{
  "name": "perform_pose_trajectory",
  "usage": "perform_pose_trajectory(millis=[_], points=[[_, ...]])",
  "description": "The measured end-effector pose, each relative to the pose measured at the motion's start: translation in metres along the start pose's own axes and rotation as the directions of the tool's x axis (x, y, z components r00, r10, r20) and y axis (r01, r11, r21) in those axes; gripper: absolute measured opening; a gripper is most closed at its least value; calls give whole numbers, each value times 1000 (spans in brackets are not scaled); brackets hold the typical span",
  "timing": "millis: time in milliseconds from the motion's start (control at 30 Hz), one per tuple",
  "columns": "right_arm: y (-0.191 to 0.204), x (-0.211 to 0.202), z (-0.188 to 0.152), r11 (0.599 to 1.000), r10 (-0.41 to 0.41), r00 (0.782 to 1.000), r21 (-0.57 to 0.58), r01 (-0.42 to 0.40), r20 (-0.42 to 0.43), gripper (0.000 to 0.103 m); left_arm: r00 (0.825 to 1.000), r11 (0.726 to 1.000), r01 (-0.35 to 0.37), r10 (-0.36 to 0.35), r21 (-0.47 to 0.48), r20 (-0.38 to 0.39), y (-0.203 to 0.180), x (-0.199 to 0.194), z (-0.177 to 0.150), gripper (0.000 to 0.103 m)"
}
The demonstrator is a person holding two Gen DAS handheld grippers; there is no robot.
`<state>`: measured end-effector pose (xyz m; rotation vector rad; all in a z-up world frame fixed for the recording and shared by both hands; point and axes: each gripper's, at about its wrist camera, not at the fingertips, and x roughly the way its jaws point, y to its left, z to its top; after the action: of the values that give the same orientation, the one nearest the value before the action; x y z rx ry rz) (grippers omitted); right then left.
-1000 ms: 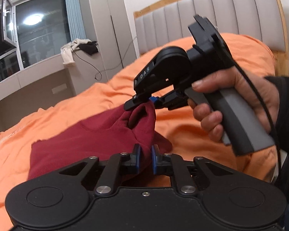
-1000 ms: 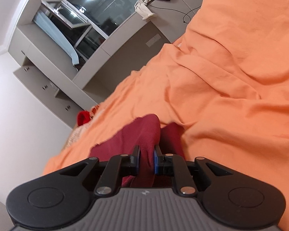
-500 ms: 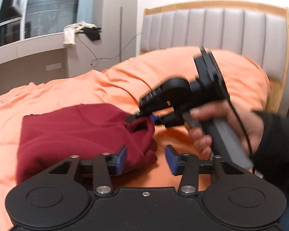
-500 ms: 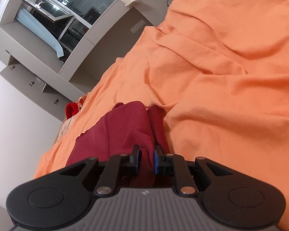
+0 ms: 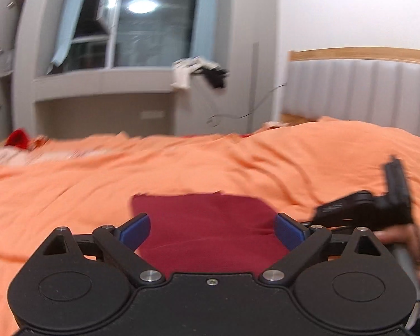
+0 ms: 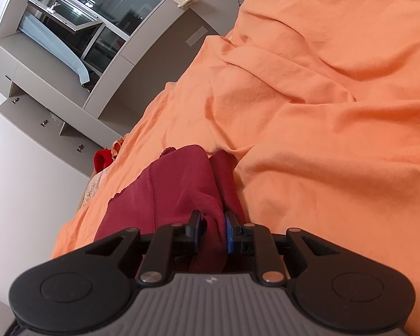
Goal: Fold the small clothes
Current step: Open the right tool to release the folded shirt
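Centrally, the left gripper [image 5: 211, 228] is hovering level over the dark red garment [image 5: 207, 224] with its jaws spread wide apart; the garment is lying on the orange bedspread [image 5: 182, 165]; the right gripper [image 6: 212, 231], tilted and pointing along the bed, is pinching a raised fold of the garment.

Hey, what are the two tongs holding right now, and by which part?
The right tongs pinch a bunched fold at the near edge of the dark red garment. The left tongs are wide open, holding nothing.
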<state>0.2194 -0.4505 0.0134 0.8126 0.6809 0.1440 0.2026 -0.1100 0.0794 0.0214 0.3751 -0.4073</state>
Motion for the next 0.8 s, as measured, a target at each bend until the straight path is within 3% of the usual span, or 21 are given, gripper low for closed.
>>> perform_pose_trajectory(millis=[133, 333, 400, 467, 600, 667, 800], points=[[0, 1, 0, 1000, -1, 1000, 0, 1, -2, 22, 995, 994, -58, 50, -96, -90, 30, 14, -7, 96], [2, 3, 0, 1000, -15, 1000, -25, 15, 1, 27, 987, 983, -55, 26, -177, -162, 51, 25, -32, 99], [6, 3, -2, 998, -25, 1000, -54, 25, 5, 36, 983, 985, -57, 27, -161, -182, 50, 28, -42, 99], [10, 3, -3, 996, -24, 1000, -84, 25, 8, 54, 983, 988, -57, 30, -147, -180, 48, 27, -50, 100], [20, 4, -7, 989, -40, 999, -141, 41, 13, 69, 983, 985, -54, 23, -165, -183, 49, 30, -59, 101], [23, 4, -8, 984, -68, 997, -164, 71, 22, 84, 982, 984, -54, 23, -168, -185, 49, 33, -62, 102], [20, 7, -8, 981, -89, 996, -171, 88, 5, 91, 983, 985, -52, 21, -162, -184, 48, 35, -67, 102]])
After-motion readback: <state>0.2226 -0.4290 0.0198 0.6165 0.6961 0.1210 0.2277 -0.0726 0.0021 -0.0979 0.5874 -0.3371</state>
